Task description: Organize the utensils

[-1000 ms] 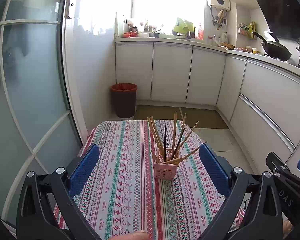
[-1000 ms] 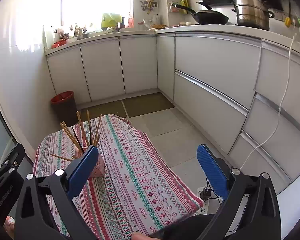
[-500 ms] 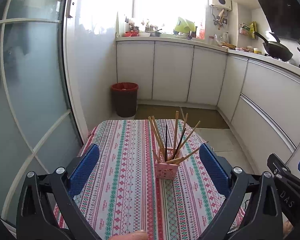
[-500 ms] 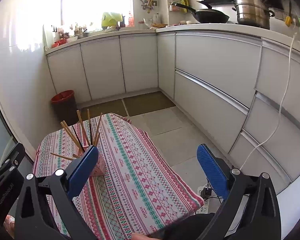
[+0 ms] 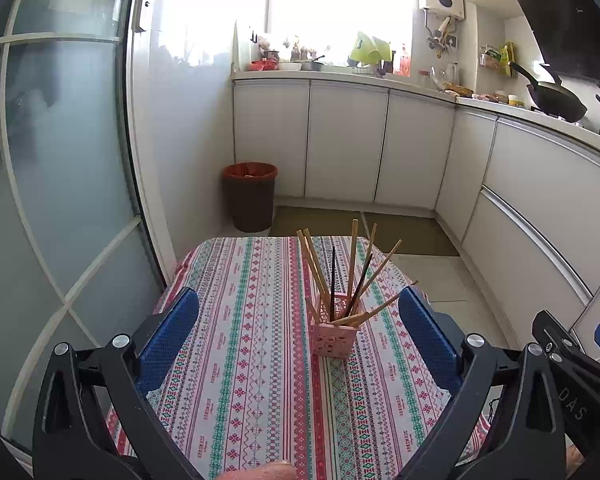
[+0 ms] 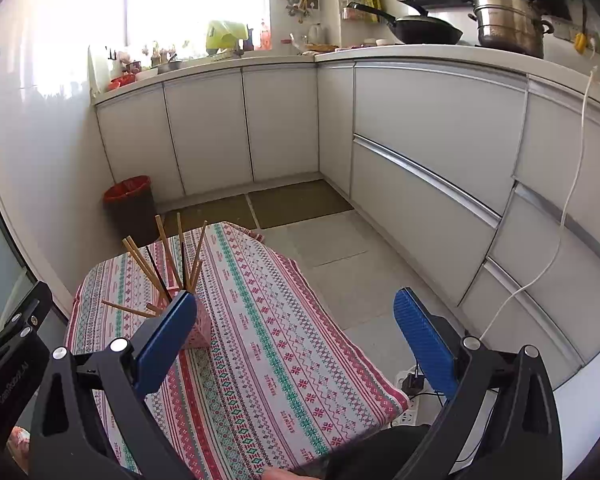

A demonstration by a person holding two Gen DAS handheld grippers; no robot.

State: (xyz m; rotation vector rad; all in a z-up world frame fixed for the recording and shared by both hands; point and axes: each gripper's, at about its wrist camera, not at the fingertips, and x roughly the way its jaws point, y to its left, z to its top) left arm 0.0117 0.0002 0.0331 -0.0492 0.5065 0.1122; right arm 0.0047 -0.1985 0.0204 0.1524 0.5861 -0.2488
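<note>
A small pink perforated holder (image 5: 333, 340) stands on the patterned tablecloth (image 5: 256, 320), filled with several chopsticks (image 5: 352, 268), mostly wooden, some dark, fanning upward. One wooden chopstick leans low to the right. My left gripper (image 5: 298, 320) is open and empty, held above the near part of the table, with the holder seen between its fingers. My right gripper (image 6: 294, 320) is open and empty. In the right wrist view the holder (image 6: 200, 330) and chopsticks (image 6: 168, 260) sit at the left, partly behind the left fingertip (image 6: 168, 332).
A dark bin with a red liner (image 5: 250, 196) stands on the floor beyond the table. White kitchen cabinets (image 5: 348, 140) run along the back and right. A glass door (image 5: 60, 160) is at the left. A power strip (image 6: 410, 382) lies on the floor right of the table.
Both views have barely shifted. The holder and chopsticks have not moved, and both grippers stay open.
</note>
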